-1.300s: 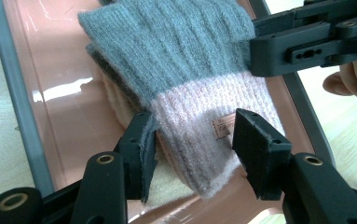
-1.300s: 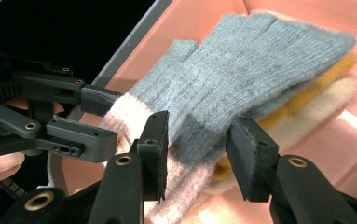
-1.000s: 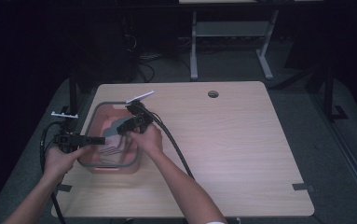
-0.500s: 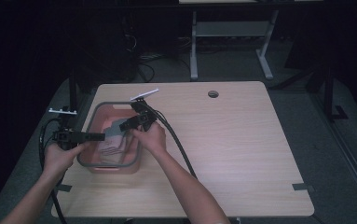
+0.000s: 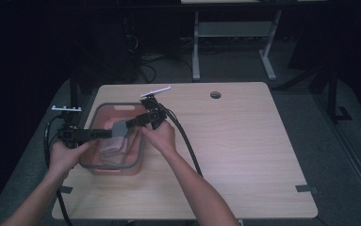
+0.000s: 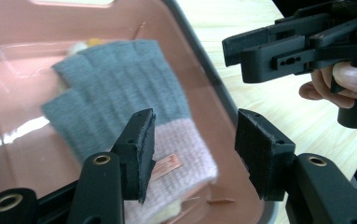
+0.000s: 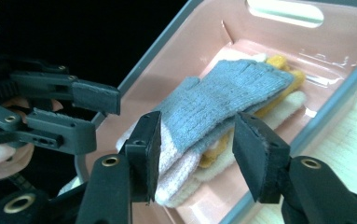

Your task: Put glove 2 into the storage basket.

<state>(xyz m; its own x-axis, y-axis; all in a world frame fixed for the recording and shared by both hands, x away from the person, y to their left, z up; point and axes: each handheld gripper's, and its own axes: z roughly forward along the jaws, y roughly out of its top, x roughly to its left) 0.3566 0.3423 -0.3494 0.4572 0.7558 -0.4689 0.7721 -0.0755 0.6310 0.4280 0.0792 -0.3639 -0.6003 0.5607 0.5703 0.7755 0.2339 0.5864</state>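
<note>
My left gripper and right gripper hover over the pink bin, both with jaws apart and nothing between the pads; the right jaws have just been opening. The grey glove lies in the bin atop other gloves. It looks soft, light and floppy, so I would pinch its pink cuff.

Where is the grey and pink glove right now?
The grey and pink glove lies inside the pink bin at the table's left in the high view, on top of yellow and cream gloves, below both grippers.
</note>
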